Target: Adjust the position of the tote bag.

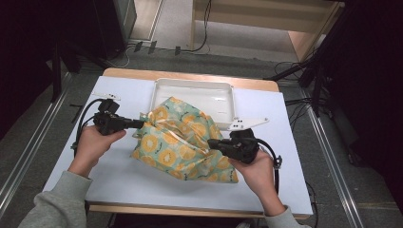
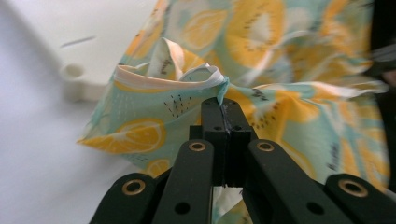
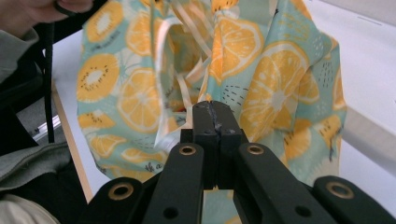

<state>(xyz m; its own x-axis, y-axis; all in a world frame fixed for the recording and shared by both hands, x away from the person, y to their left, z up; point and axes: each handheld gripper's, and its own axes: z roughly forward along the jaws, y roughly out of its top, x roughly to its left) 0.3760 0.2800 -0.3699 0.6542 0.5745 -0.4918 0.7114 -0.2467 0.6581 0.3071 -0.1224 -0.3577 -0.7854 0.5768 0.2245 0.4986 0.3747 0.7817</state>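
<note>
White covering lies over the table (image 1: 119, 180), with a strip of bare wood showing along its far edge at the upper middle of the high view, and dark floor with cables all around. At the centre of that frame a fruit-print cloth bag (image 1: 183, 145) rests partly on the table and partly over the near rim of a shallow white tray (image 1: 190, 88). The left gripper (image 1: 141, 123), at the middle left, has its jaws fully together on the gathered rim of the bag; in the left gripper view the pinched fabric stands just above the black jaw tips (image 2: 223, 100). The right gripper (image 1: 210, 142), at the middle right, is also closed tight on the bag's edge (image 3: 212, 105), where the pale ribbon strips (image 3: 187, 93) hang. Between both grips the bag mouth is stretched. Free white surface remains at the lower left and at the far right edge of the table.
</note>
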